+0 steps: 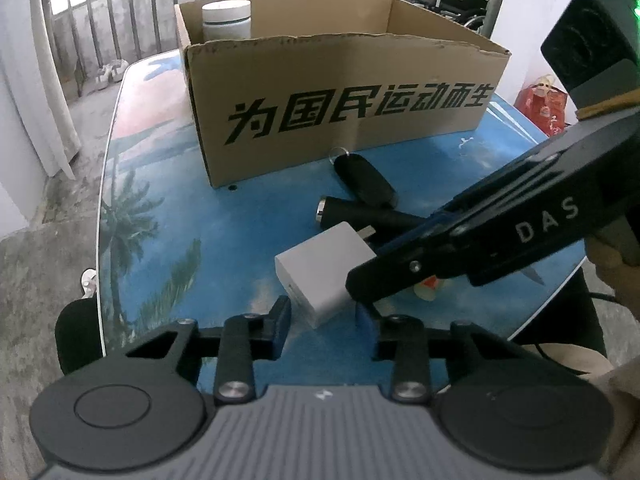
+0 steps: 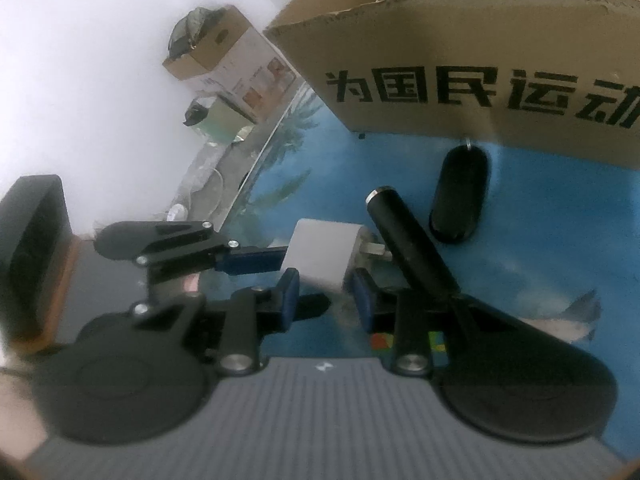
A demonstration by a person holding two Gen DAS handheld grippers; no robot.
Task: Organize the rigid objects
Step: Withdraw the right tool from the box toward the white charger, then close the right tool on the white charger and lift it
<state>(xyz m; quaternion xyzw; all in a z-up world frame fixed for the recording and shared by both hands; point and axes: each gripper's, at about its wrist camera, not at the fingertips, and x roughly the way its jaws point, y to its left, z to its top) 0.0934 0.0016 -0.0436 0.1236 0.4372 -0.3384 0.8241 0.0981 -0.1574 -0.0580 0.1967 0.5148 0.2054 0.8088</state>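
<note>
**Both grippers crowd the charger**

We see the white charger (image 1: 326, 276) on the blue table (image 1: 168, 216), at six o'clock from the cardboard box (image 1: 340, 108). Our left gripper (image 1: 325, 318) straddles it, fingers apart. Our right gripper (image 2: 325, 294) also brackets it; contact unclear.

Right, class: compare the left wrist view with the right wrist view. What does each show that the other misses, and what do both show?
Only the left wrist view: a metal railing behind the table, and a red bag on the floor beyond the table.
Only the right wrist view: a small printed carton against the white wall.
Both: the blue table, the cardboard box with black lettering, and in front of it the white charger, the black cylinder and the black key fob.
</note>
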